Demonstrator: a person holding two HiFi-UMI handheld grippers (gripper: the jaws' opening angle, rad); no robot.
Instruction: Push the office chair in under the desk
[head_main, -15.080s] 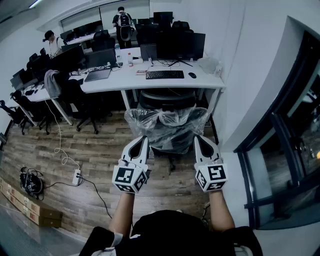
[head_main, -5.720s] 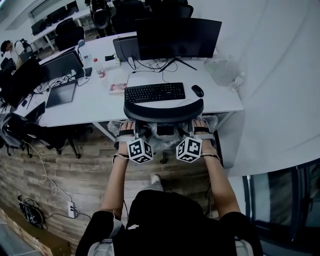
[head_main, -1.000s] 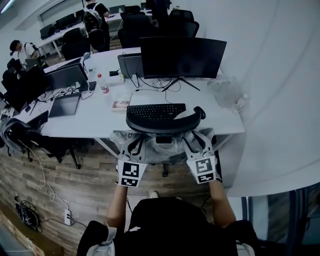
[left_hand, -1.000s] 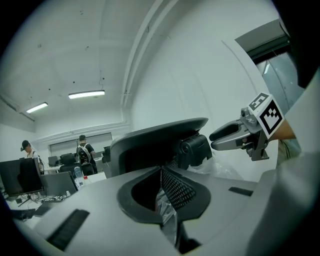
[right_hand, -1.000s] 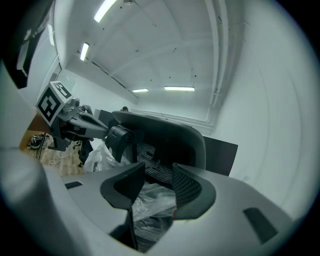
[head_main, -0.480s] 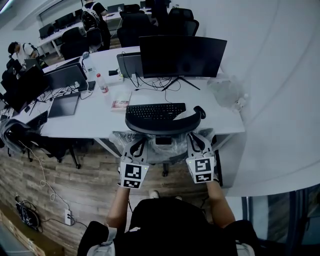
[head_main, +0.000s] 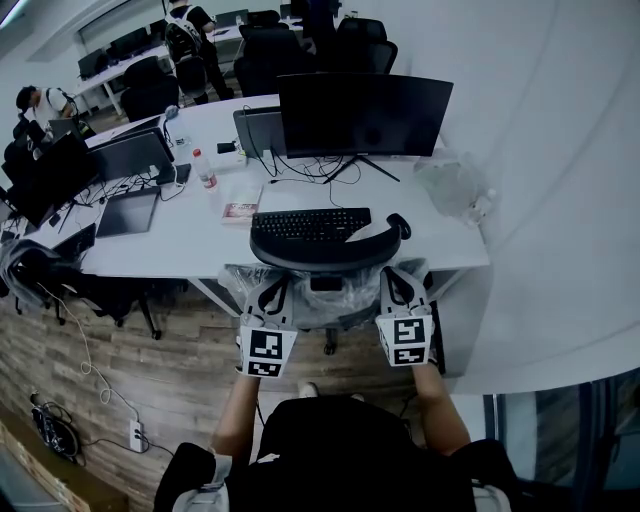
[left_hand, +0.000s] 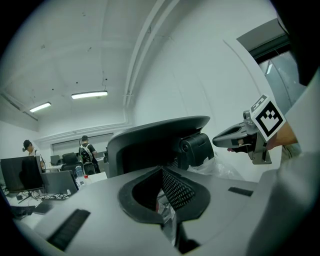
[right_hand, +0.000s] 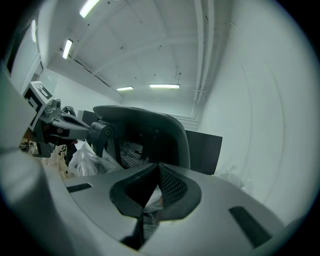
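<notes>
Chair: black mesh office chair (head_main: 325, 248), backrest in clear plastic wrap (head_main: 345, 300), tucked under white desk (head_main: 200, 235) | Grippers: left gripper (head_main: 272, 287) and just-closed right gripper (head_main: 398, 277) each apparently pinch the wrap | Risk: withdrawing with jaws unopened could tear the film or drag the chair back out.

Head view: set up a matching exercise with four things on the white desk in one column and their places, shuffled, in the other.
1. black flat monitor
2. black keyboard
3. clear plastic bottle
4. crumpled clear plastic bag

A. right end of the white desk, near the wall
B. just beyond the black curved chair headrest
C. upright, left of the pink book
D. farther back than the keyboard, screen dark

Pairs: 1-D, 2-B, 3-C, 4-A.
</notes>
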